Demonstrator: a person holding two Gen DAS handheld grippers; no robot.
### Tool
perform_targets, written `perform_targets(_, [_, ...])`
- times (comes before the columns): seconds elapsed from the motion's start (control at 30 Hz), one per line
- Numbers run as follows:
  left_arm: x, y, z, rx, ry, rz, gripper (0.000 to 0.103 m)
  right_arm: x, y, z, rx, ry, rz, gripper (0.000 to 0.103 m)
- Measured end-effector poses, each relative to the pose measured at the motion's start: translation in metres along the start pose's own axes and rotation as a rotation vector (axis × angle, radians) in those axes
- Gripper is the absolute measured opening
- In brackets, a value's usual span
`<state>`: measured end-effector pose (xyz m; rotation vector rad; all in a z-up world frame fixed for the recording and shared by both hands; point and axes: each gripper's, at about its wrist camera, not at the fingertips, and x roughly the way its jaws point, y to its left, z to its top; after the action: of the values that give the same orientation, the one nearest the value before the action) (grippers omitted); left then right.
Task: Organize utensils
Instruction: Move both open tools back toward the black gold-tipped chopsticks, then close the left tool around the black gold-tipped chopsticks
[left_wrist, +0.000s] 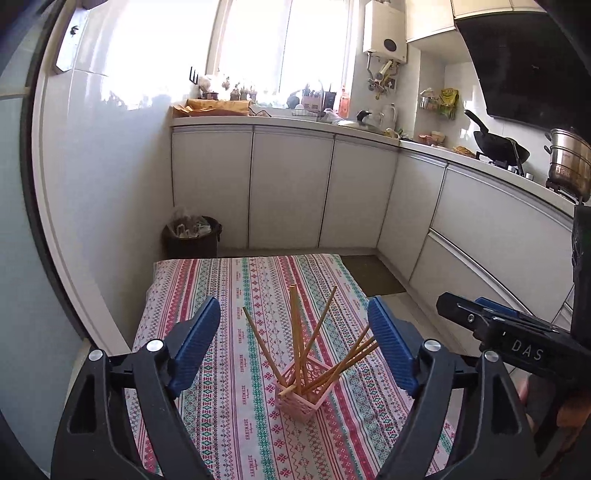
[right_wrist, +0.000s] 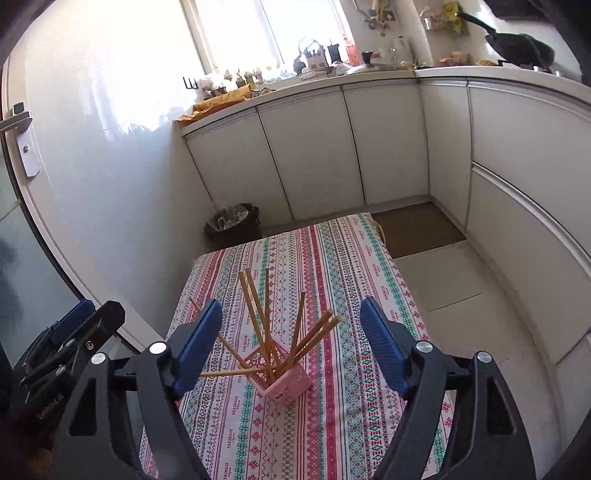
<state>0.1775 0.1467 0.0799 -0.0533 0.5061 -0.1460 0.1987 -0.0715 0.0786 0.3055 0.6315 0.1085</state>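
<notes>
A small pink lattice holder (left_wrist: 300, 400) (right_wrist: 285, 384) stands on a table under a striped patterned cloth (left_wrist: 236, 424) (right_wrist: 332, 424). Several wooden chopsticks (left_wrist: 295, 332) (right_wrist: 258, 314) stick out of it, fanned in different directions. My left gripper (left_wrist: 295, 347) hangs above and in front of the holder, jaws wide apart and nothing between the blue pads. My right gripper (right_wrist: 291, 347) is open the same way over the holder, also empty. Each gripper shows at the edge of the other's view: the right one (left_wrist: 480, 317) and the left one (right_wrist: 74, 332).
A dark bin (left_wrist: 192, 236) (right_wrist: 232, 221) stands on the floor beyond the table's far left corner. White cabinets (left_wrist: 288, 184) run along the back and right. A wok (left_wrist: 502, 147) and a steel pot (left_wrist: 569, 162) sit on the stove at right.
</notes>
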Motion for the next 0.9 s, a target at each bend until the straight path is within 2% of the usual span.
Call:
perform_targets(0.13, [-0.007, -0.008, -0.011, 0.007, 0.011, 0.009, 0.096, -0.013, -0.015, -0.009, 0.050, 0.002, 0.004, 0.094])
perform_targets(0.23, [-0.009, -0.012, -0.023, 0.020, 0.051, -0.002, 0.096, -0.021, -0.029, -0.019, 0.071, 0.013, -0.011, 0.096])
perform_targets(0.33, [-0.006, -0.021, -0.042, 0.053, 0.134, -0.025, 0.096, -0.025, -0.056, -0.038, 0.121, 0.048, -0.044, 0.096])
perform_targets(0.43, [0.010, -0.037, -0.074, 0.108, 0.266, -0.055, 0.096, -0.024, -0.093, -0.069, 0.227, 0.127, -0.045, 0.096])
perform_targets(0.6, [0.062, -0.076, -0.150, 0.213, 0.570, -0.096, 0.096, -0.018, -0.155, -0.137, 0.389, 0.277, -0.090, 0.096])
perform_targets(0.67, [0.079, -0.094, -0.178, 0.288, 0.646, -0.101, 0.096, -0.017, -0.175, -0.162, 0.454, 0.334, -0.081, 0.096])
perform_targets(0.7, [0.087, -0.104, -0.192, 0.339, 0.672, -0.089, 0.093, -0.017, -0.182, -0.172, 0.482, 0.357, -0.074, 0.096])
perform_targets(0.77, [0.101, -0.117, -0.213, 0.428, 0.730, -0.081, 0.079, -0.018, -0.194, -0.190, 0.515, 0.391, -0.070, 0.096])
perform_targets(0.83, [0.112, -0.122, -0.228, 0.476, 0.804, -0.101, 0.054, -0.019, -0.199, -0.197, 0.518, 0.405, -0.070, 0.096])
perform_targets(0.9, [0.116, -0.125, -0.237, 0.513, 0.837, -0.125, 0.049, -0.020, -0.201, -0.202, 0.514, 0.414, -0.054, 0.096])
